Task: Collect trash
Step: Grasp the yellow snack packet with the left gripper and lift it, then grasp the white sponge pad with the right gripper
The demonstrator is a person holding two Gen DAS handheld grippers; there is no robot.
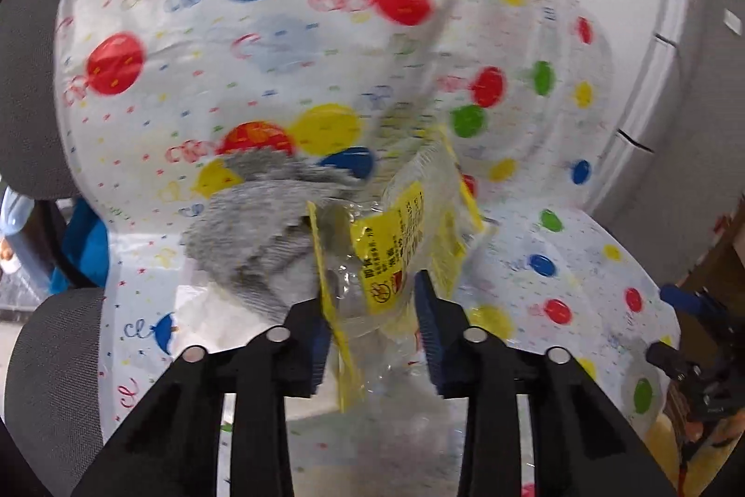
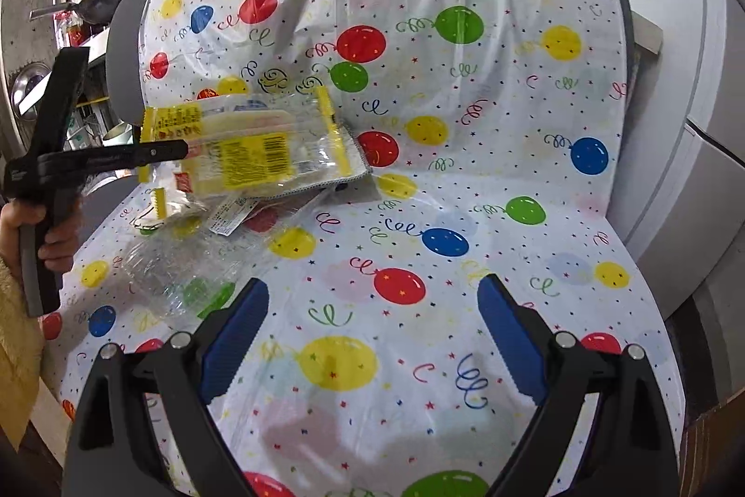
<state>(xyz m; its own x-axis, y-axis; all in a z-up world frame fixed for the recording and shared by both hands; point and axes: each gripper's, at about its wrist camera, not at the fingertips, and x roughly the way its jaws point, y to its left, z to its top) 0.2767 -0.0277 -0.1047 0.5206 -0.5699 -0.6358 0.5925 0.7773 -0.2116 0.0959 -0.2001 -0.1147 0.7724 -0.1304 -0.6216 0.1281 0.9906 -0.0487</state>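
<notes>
The left gripper (image 1: 375, 324) is clamped on a clear wrapper with yellow labels (image 1: 396, 245), lifted just above the seat of a chair draped in a balloon-print cover (image 2: 465, 194). A grey cloth (image 1: 260, 236) lies just behind the wrapper, against the chair's back. Beneath the wrapper, near the seat's left edge, sit a crumpled clear plastic piece (image 2: 177, 268) and more small packets (image 2: 233, 213). The right gripper (image 2: 372, 329) hangs with its pads well apart over the middle of the seat, where the cover is bare out to the right edge.
</notes>
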